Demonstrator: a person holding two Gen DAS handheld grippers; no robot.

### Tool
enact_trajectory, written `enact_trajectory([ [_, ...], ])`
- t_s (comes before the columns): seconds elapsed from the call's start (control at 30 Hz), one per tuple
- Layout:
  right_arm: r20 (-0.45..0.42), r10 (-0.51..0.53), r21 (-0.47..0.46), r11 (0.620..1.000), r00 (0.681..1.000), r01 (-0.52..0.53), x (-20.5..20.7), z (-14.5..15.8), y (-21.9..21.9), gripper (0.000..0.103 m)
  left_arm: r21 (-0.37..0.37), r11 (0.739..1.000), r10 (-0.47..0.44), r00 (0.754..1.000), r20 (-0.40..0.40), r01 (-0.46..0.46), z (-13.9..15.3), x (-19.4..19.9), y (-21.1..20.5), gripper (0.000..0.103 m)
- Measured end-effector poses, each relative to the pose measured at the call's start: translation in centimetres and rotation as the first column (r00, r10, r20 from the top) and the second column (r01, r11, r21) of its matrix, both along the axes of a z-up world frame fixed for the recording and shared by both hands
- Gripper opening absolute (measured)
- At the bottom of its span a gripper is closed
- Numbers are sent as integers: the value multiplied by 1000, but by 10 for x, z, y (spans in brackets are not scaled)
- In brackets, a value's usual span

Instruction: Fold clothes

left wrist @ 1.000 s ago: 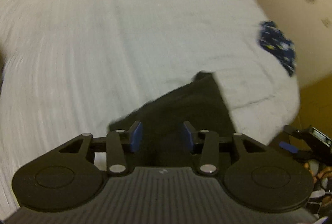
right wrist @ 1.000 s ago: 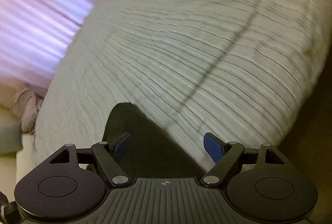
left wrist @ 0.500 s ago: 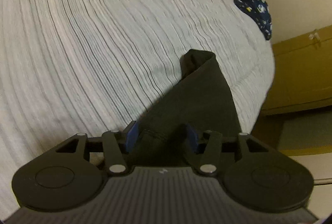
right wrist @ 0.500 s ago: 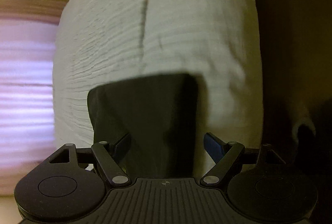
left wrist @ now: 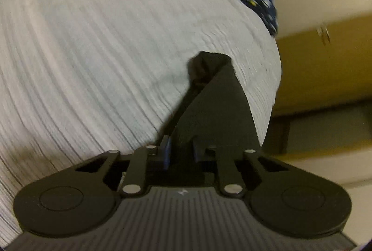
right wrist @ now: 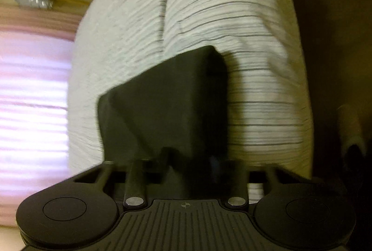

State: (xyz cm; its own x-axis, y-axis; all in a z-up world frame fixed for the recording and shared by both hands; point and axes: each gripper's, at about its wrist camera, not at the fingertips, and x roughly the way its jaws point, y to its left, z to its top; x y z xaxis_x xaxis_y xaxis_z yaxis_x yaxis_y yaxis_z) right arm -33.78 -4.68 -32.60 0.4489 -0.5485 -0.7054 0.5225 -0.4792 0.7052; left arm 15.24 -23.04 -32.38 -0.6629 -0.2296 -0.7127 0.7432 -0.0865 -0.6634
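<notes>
**newbie_folder:** So where's the garment at right now? Hard to read these fisheye shots.

**laundrybot_dan:** The limp black fabric garment [left wrist: 216,100] is hanging above the white ribbed bedspread with thin dark stripes [left wrist: 97,46], stretched between both tools. The left gripper [left wrist: 180,150] has its blue pads pinched close together on one edge, cloth clearly running between them. The right gripper [right wrist: 190,162] is blurrier. Its fingers look drawn in on the garment [right wrist: 167,97] too, but I can't really make out the pads, so I won't swear it's clamped.

**newbie_folder:** How's that stuff going to behave?

**laundrybot_dan:** My guess is light and totally floppy. It twists into a bunched knot at the far end in the left view, so it won't hold any shape on its own. It probably isn't slippery, though thin cloth can creep out of a shallow pinch. I'd grab at corners or along a hem, deep in the pads, and keep tension between the two holds so it lays down flat. The navy patterned cloth [left wrist: 258,0] at the bed's far edge is well apart, so it isn't in the way.
</notes>
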Motion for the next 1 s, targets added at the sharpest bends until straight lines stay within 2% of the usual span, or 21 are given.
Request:
enact_trajectory([
  [0.07,-16,23,-16,1000,1000,-23,-2,2,-1,15,-68,996,-56,998,42,58,11,-7,5,9],
  [0.17,-105,87,-46,995,991,-92,4,9,-5,12,-139,986,-83,993,88,95,15,-8,15,9],
  [0.27,-128,94,-19,995,987,-97,9,-3,-4,12,-120,991,-53,993,102,65,-4,-2,19,11],
  [0.33,-155,122,-17,992,980,-127,16,-4,-9,13,-112,992,-39,992,116,52,-4,-4,15,11],
  [0.4,-154,146,-25,988,977,-152,17,4,-15,20,-106,990,-73,986,148,90,5,-12,8,11],
  [0.47,-148,138,-17,990,979,-142,7,10,-12,53,-93,991,-82,988,130,94,17,-12,-1,12],
  [0.53,-159,79,-30,996,984,-85,-9,15,-12,66,-83,993,-75,992,103,84,30,-11,-10,26],
  [0.57,-149,43,-40,998,988,-49,-18,18,-13,66,-76,994,-70,994,87,76,34,-11,-17,39],
  [0.6,-139,7,-50,999,990,-14,-26,20,-13,66,-63,996,-59,996,67,63,34,-14,-26,43],
  [0.7,-1,-111,-31,993,994,111,-45,11,-28,66,-24,999,-43,999,28,43,28,-28,-50,43],
  [0.77,99,-189,4,982,977,190,-55,2,-39,66,1,999,-45,999,20,45,20,-42,-65,43],
  [0.87,168,-226,53,974,960,220,-62,-8,-48,66,39,998,-48,999,7,48,6,-63,-86,43],
  [0.93,182,-226,66,974,957,217,-62,-12,-54,66,64,997,-50,999,-1,50,-2,-77,-101,37],
  [0.97,175,-217,72,976,960,208,-60,-13,-57,60,68,996,-50,999,-7,51,-6,-81,-105,17],
  [1.0,155,-212,87,976,965,201,-60,-15,-57,44,60,997,-51,999,-16,52,-9,-83,-105,11],
])
